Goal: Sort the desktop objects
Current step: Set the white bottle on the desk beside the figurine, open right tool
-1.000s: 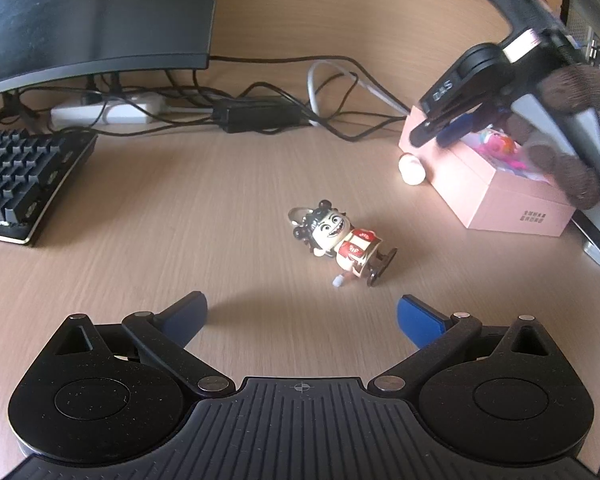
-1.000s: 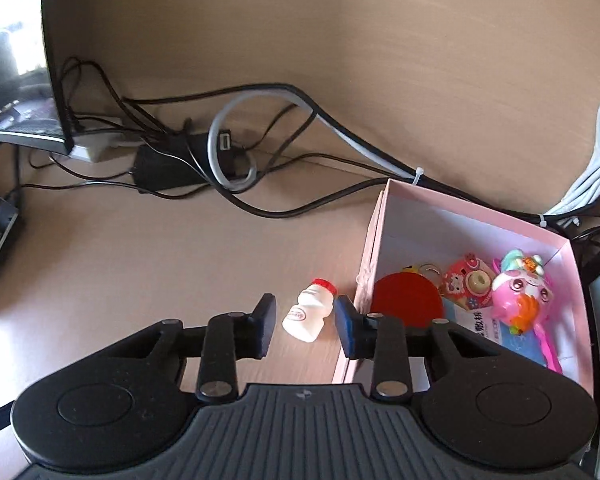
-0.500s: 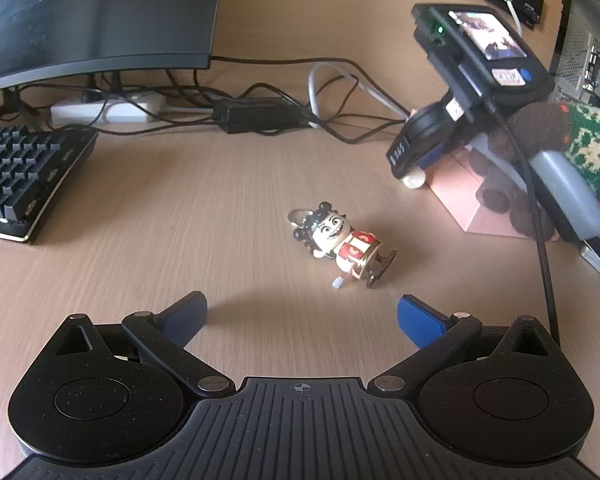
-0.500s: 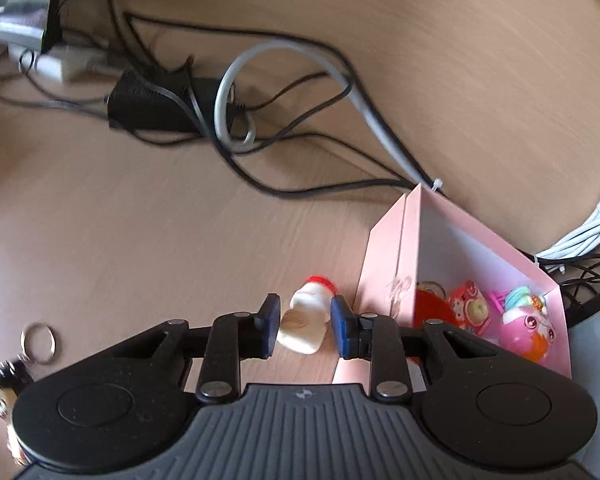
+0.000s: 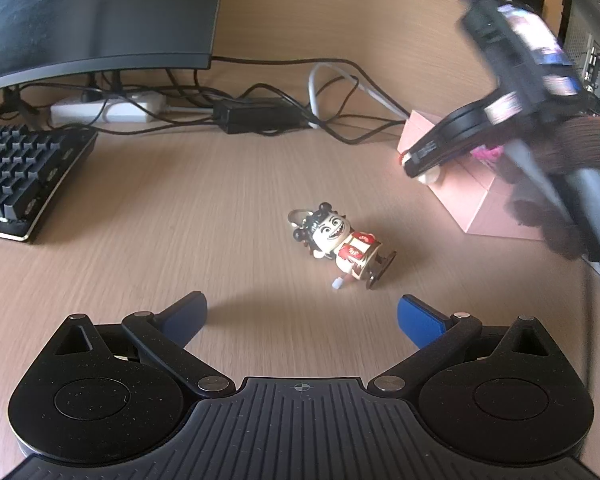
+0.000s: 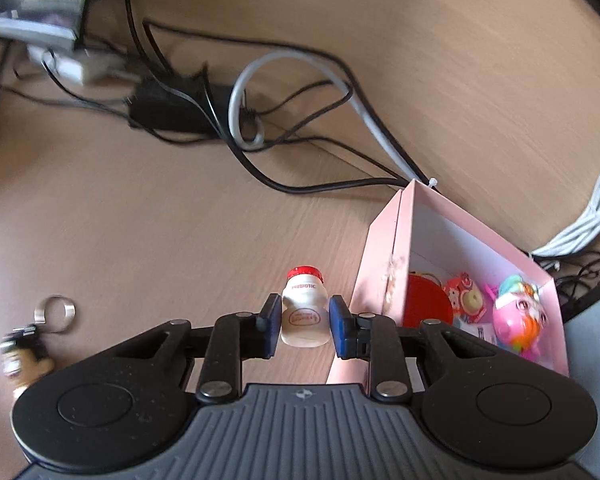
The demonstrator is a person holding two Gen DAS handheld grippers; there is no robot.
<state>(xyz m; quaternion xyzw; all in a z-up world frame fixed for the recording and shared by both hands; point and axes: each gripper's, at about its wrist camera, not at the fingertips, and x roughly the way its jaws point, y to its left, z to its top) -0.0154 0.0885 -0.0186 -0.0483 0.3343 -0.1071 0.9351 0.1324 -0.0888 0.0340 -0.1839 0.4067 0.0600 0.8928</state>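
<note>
Left wrist view: the left gripper [image 5: 302, 314] hovers with blue fingers spread wide, short of the grinning cartoon-figure keychain [image 5: 340, 244] lying on the wooden desk [image 5: 160, 220].

Right wrist view: the right gripper [image 6: 305, 320] clamps the small white red-capped bottle [image 6: 303, 308] (label "PREBIOTIC"), just beside the pink cardboard box [image 6: 380, 264] of toys.

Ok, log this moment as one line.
right gripper: shut on mini bottle, beside pink box | left gripper: open, empty, above desk | figurine keychain: lying on desk

A monitor [image 5: 92, 12], keyboard [image 5: 20, 176], power strip [image 5: 104, 110] and tangled cables [image 6: 300, 120] line the desk [image 5: 180, 208].
</note>
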